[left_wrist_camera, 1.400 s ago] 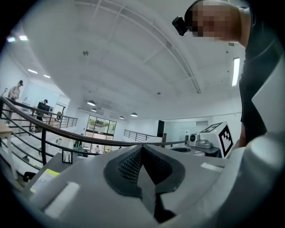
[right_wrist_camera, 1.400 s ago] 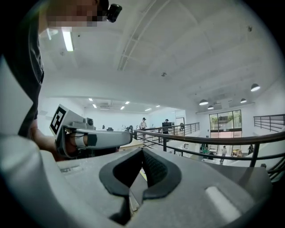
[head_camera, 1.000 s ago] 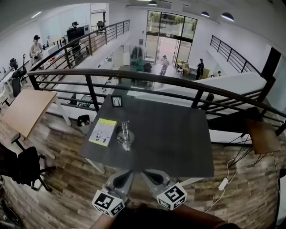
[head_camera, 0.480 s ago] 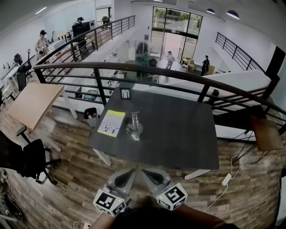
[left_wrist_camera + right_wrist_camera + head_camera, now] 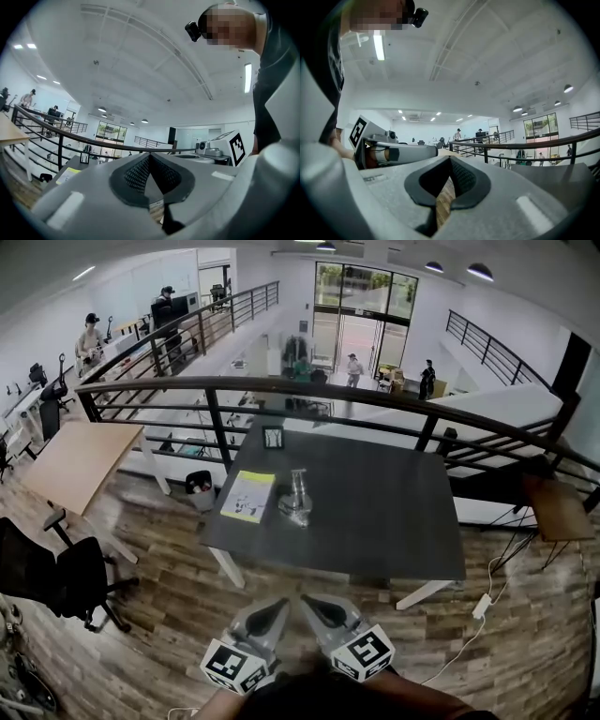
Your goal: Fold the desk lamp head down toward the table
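Note:
The desk lamp (image 5: 296,498), a small silvery thing whose shape I cannot make out, stands left of centre on the dark table (image 5: 394,521), well ahead of me across bare floor. My left gripper (image 5: 279,606) and right gripper (image 5: 307,602) are held side by side low in the head view, far short of the table. Both point level toward it. In the left gripper view the left gripper (image 5: 149,155) has its jaws meeting at the tips, with nothing between them. The right gripper (image 5: 450,160) shows the same in its own view, shut and empty.
A yellow-green booklet (image 5: 247,496) lies left of the lamp and a small picture frame (image 5: 273,438) stands at the table's far edge. A black railing (image 5: 328,395) runs behind the table. A black office chair (image 5: 56,577) and a wooden desk (image 5: 75,460) are at the left. A power strip (image 5: 483,606) lies on the floor at right.
The table with the lamp now looks smaller and farther off, with more floor before it. Both grippers stay shut and side by side at the bottom of the view.

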Available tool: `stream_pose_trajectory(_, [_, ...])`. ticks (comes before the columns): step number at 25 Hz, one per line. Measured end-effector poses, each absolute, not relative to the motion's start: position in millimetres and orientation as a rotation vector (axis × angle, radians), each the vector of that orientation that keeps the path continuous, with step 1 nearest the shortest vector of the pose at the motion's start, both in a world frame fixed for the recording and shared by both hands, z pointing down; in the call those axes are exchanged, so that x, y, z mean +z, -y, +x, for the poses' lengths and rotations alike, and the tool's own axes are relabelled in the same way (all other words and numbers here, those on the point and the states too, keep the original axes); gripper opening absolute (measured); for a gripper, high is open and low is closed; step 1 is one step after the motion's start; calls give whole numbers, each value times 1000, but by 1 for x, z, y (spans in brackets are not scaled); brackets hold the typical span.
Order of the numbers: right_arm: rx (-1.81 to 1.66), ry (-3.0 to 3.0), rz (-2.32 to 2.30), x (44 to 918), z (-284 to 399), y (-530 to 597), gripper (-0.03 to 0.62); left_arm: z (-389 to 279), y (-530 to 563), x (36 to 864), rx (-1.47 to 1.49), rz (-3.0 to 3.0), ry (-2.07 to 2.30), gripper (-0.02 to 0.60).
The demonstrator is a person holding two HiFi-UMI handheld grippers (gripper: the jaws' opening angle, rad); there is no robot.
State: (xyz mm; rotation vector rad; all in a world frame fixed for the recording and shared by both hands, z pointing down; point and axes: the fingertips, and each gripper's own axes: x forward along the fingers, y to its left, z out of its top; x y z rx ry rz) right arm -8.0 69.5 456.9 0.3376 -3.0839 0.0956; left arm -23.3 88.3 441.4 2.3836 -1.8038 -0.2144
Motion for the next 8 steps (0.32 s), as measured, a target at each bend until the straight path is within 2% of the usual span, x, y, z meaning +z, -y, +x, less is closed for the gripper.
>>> stream_pose_trajectory(8, [97,3090,382,460,-15,-120,3,-27,-139,446,-207,2409,1771,2])
